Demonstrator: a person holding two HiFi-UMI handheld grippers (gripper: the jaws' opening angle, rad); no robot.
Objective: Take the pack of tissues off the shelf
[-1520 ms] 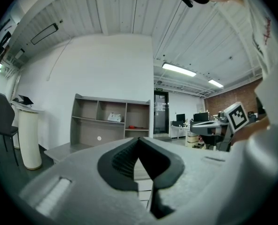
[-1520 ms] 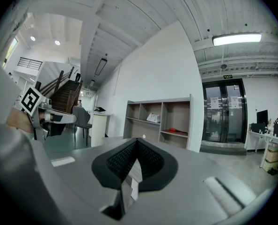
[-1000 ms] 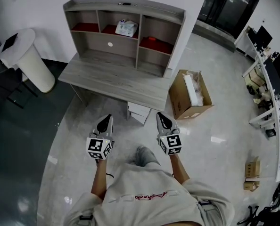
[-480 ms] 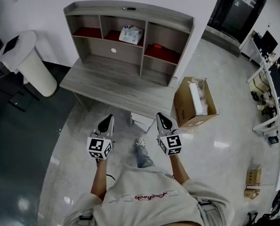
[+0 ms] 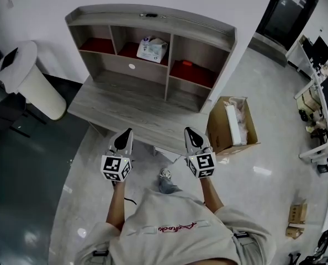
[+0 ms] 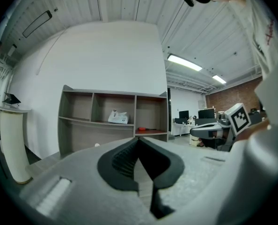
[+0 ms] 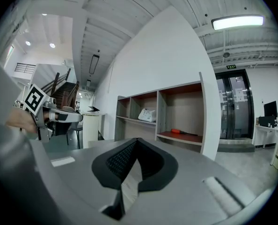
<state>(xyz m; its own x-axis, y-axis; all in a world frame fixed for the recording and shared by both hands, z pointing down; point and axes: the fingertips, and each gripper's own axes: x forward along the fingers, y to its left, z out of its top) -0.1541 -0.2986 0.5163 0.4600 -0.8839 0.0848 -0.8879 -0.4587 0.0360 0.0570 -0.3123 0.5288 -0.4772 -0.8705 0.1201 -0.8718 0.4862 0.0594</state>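
Observation:
The pack of tissues point(image 5: 152, 48), white with a bluish print, lies in the middle upper compartment of a grey wooden shelf unit point(image 5: 153, 22) that stands on a desk point(image 5: 125, 101). It also shows small in the left gripper view as the tissue pack point(image 6: 117, 117) and in the right gripper view as the tissue pack point(image 7: 147, 115). My left gripper point(image 5: 123, 137) and right gripper point(image 5: 191, 135) hover side by side at the desk's near edge, well short of the shelf. Both are shut with nothing between the jaws.
A small red-orange tool point(image 5: 186, 63) lies in the right compartment. An open cardboard box point(image 5: 232, 127) stands on the floor right of the desk. A white round column table point(image 5: 30, 78) stands at the left. Office desks point(image 5: 318, 93) line the far right.
The person has stepped toward the desk: the shelf unit and desk look nearer and both gripper tips now reach its front edge. Both grippers stay shut.

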